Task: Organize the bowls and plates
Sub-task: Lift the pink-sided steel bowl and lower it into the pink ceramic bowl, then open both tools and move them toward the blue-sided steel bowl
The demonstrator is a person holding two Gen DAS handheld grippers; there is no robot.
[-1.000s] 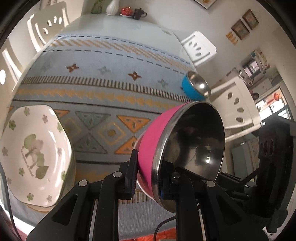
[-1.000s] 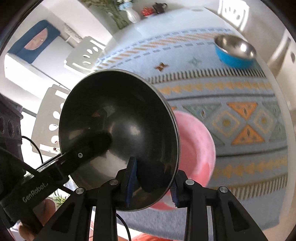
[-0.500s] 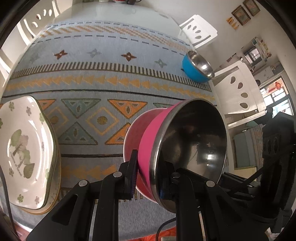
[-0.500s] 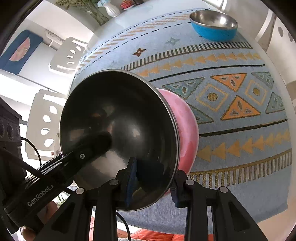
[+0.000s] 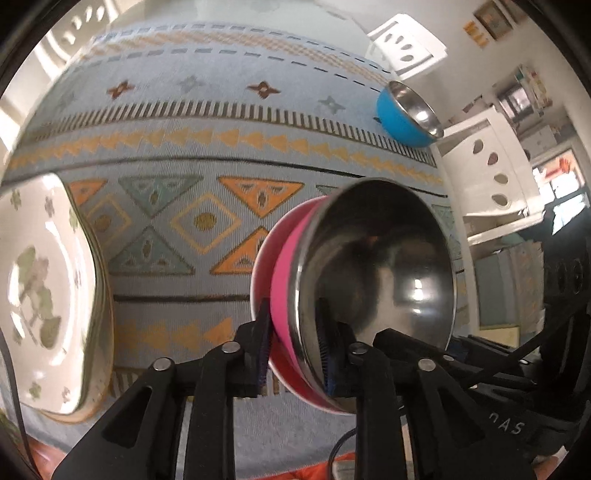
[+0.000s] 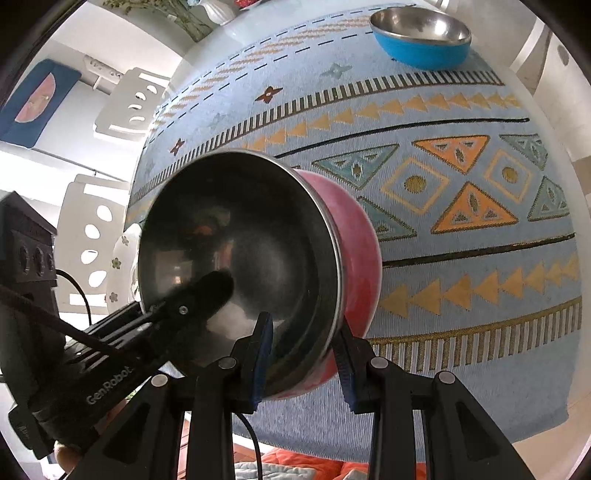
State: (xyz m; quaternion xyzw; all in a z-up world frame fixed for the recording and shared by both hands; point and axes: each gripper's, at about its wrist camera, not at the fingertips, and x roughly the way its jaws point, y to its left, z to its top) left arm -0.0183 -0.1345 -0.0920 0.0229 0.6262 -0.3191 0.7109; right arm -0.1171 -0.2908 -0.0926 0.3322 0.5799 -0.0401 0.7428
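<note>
the pink bowl (image 5: 284, 266) looks like thin steel under a pink coat, so likely light, stiff and not fragile, but slick at its polished inside; the rim is the sensible place to hold it, one finger inside and one outside, as both tongs do now; it is round and deep, mirror-bright within, with a narrow metal lip, and is tilted nearly on edge above the near part of the cloth (image 5: 221, 155); whether it touches the cloth cannot be told; the left gripper (image 5: 295, 354) pinches the near rim; the right gripper (image 6: 303, 354) grips the same bowl's rim from the other side; a blue bowl (image 6: 421, 33) stands well apart at the far edge; flowered plates (image 5: 40, 295) lie stacked to the left, near the table's edge.
</note>
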